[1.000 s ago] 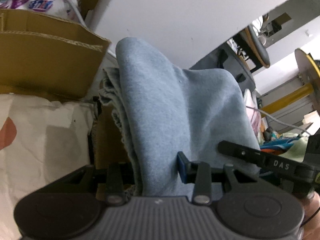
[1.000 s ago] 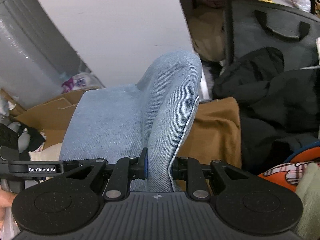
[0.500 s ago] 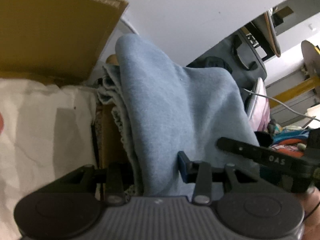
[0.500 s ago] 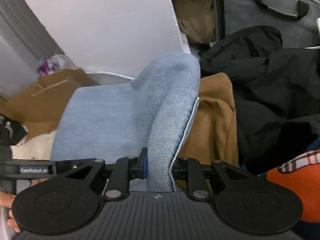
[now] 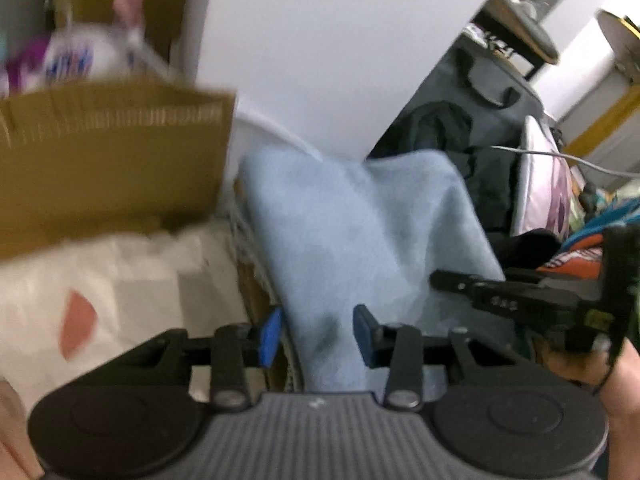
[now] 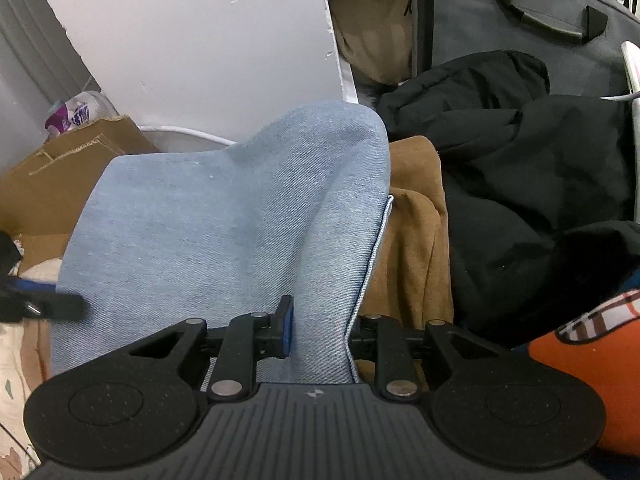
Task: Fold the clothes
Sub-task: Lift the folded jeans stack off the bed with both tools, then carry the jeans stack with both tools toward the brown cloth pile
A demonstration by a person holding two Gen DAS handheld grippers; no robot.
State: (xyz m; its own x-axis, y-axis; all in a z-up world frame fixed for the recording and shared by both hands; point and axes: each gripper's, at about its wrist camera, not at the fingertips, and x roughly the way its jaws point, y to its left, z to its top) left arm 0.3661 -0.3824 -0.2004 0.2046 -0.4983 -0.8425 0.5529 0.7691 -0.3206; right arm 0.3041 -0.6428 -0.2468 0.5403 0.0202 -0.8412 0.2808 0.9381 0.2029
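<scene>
Soft pale-blue twill denim [image 6: 224, 220], folded into a rounded hump running lengthwise away from both grippers over a brown cloth [image 6: 412, 236]. The right gripper [image 6: 320, 328] pinches its hemmed edge; the left gripper [image 5: 316, 332], just closing, clasps the other.

one denim garment [image 6: 224, 216], two hand-held grippers, one cardboard box [image 5: 108, 160].

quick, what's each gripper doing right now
left gripper: shut on the denim, jaws just closing further.
right gripper: shut on a fold of the same denim, jaws just opening a little.
</scene>
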